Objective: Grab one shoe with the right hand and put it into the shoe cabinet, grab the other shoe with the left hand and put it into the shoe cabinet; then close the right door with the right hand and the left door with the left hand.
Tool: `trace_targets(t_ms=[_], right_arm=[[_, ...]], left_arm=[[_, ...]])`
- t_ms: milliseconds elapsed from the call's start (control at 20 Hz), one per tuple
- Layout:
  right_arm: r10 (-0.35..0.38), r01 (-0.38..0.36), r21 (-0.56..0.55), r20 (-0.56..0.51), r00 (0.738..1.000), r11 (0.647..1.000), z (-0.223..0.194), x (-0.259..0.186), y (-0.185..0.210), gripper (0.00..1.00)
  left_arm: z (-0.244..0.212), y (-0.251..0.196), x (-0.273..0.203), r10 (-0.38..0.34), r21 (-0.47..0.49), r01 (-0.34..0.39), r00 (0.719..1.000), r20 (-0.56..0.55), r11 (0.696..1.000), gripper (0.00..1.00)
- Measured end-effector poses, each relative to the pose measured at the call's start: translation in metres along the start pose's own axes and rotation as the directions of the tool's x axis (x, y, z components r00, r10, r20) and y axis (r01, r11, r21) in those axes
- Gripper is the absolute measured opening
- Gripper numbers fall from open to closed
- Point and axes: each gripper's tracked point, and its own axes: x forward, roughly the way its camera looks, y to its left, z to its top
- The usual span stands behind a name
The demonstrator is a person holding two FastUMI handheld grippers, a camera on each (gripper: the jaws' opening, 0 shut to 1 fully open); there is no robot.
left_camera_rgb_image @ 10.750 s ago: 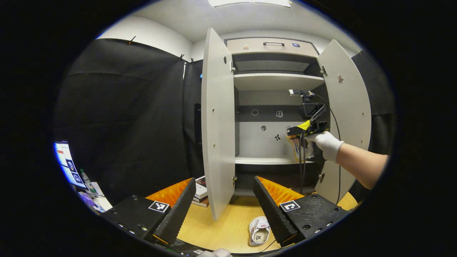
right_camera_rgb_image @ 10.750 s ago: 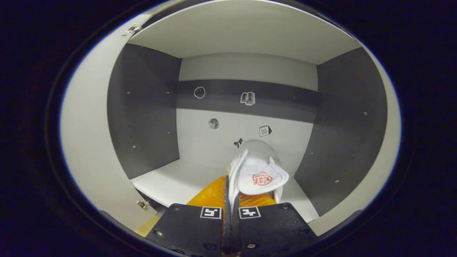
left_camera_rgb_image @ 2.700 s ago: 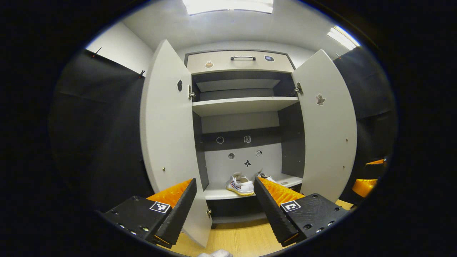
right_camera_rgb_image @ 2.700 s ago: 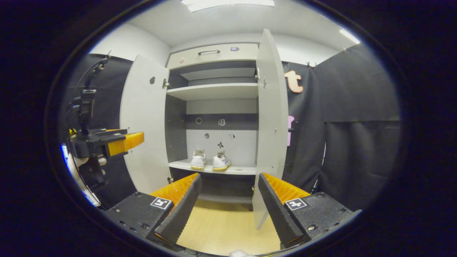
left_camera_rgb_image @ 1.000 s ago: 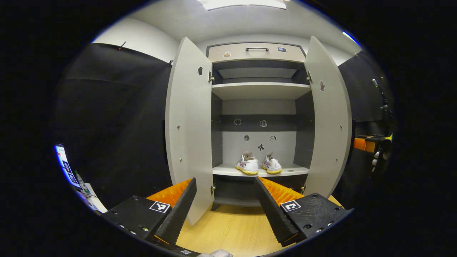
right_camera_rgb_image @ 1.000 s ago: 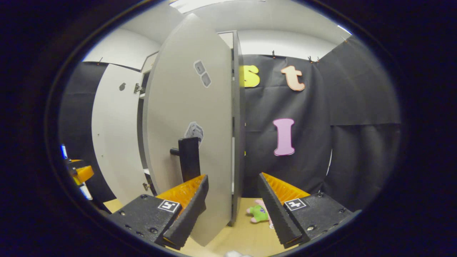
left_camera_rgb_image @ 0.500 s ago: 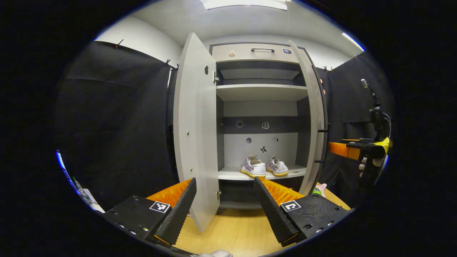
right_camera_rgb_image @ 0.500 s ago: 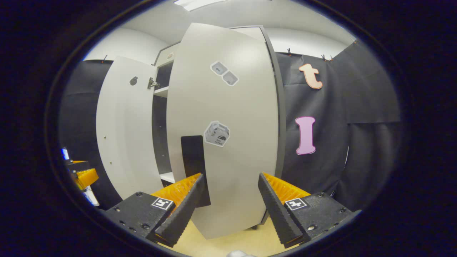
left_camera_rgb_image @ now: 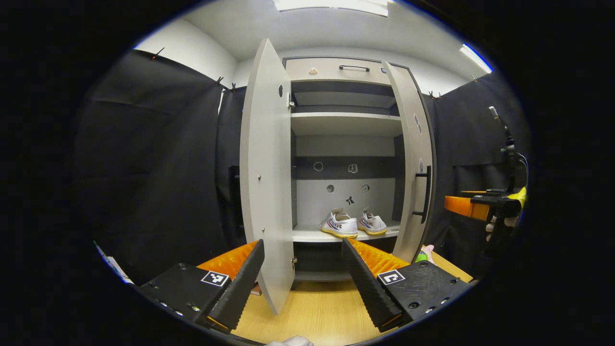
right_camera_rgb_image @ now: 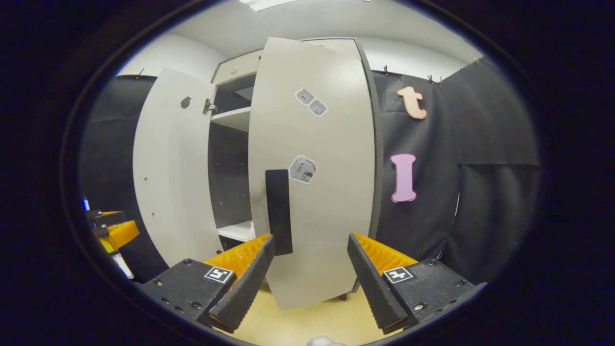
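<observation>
Two white shoes (left_camera_rgb_image: 340, 225) (left_camera_rgb_image: 372, 224) stand side by side on the lower shelf (left_camera_rgb_image: 307, 235) of the shoe cabinet. The left door (left_camera_rgb_image: 266, 182) stands wide open. Partly swung in, the right door (left_camera_rgb_image: 413, 158) shows its outer face (right_camera_rgb_image: 317, 168) and black handle (right_camera_rgb_image: 279, 211). My left gripper (left_camera_rgb_image: 302, 241) is open and holds nothing, in front of the cabinet. My right gripper (right_camera_rgb_image: 310, 238) is open just before the right door's outer face, and I cannot tell whether it touches. Its orange finger (left_camera_rgb_image: 461, 205) shows right of that door in the left gripper view.
A drawer (left_camera_rgb_image: 354, 67) tops the cabinet, with an upper shelf (left_camera_rgb_image: 346, 122) below it. A green and pink plush toy (left_camera_rgb_image: 423, 254) lies on the wooden floor (left_camera_rgb_image: 317, 307) by the right door. The left gripper (right_camera_rgb_image: 113, 230) shows at the left of the right gripper view.
The right door has swung further toward shut, now covering more of the cabinet's right side. The right gripper has followed it. The left door and shoes have not moved.
</observation>
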Motion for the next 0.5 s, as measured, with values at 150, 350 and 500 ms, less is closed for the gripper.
trace_targets(t_ms=[150,350,500], right_arm=[[-0.025,0.025,-0.021,-0.018,1.0,0.999,-0.012,-0.018,0.002,0.98],[-0.059,0.058,-0.022,-0.054,0.997,0.998,-0.031,-0.032,0.008,0.99],[-0.073,0.071,-0.019,-0.084,0.994,0.997,-0.047,-0.049,0.018,0.99]], left_arm=[[-0.001,0.012,0.004,-0.016,-0.001,0.016,1.0,0.001,1.0,0.96],[0.003,0.044,0.007,0.001,0.007,-0.001,1.0,0.012,1.0,0.96],[0.011,0.084,0.011,0.048,0.021,-0.049,0.998,0.033,0.999,0.96]])
